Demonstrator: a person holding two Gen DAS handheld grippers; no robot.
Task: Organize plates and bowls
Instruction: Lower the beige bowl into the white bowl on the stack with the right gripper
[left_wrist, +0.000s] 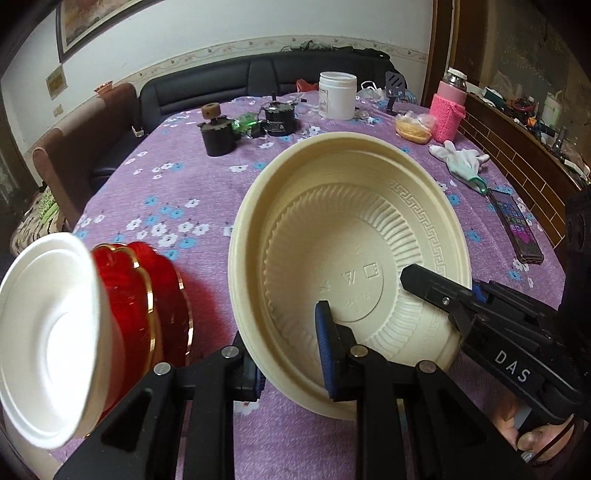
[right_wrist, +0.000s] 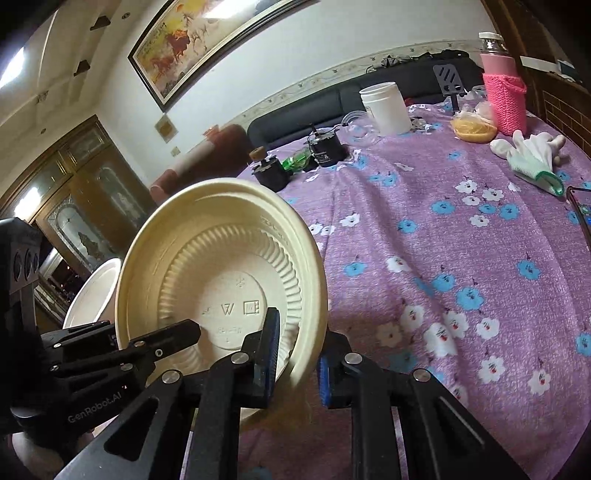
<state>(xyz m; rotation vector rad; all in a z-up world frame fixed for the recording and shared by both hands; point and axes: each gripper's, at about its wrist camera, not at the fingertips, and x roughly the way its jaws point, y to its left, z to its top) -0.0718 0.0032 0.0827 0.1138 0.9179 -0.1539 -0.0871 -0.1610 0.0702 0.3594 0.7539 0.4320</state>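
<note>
A cream plastic bowl (left_wrist: 354, 229) with a ribbed inside is tilted up on edge over the purple flowered tablecloth (left_wrist: 177, 192), its opening facing both cameras. My left gripper (left_wrist: 290, 354) is shut on its near rim, one blue pad inside and one outside. From the right, my right gripper (left_wrist: 443, 284) pinches the bowl's wall, its jaws just drawn in. In the right wrist view the cream bowl (right_wrist: 221, 258) has its rim between the pads of my right gripper (right_wrist: 297, 354); my left gripper (right_wrist: 147, 328) grips it from the left. A white bowl (left_wrist: 48, 339) and red gold-rimmed plates (left_wrist: 147, 295) stand at the left.
At the table's far side stand a white jar (left_wrist: 338, 96), two black canisters (left_wrist: 218, 133), a pink knit-sleeved bottle (left_wrist: 448, 110) and a bag of yellow stuff (left_wrist: 413, 129). A white glove (left_wrist: 461, 158) and a phone (left_wrist: 517, 229) lie on the right. A dark sofa runs behind.
</note>
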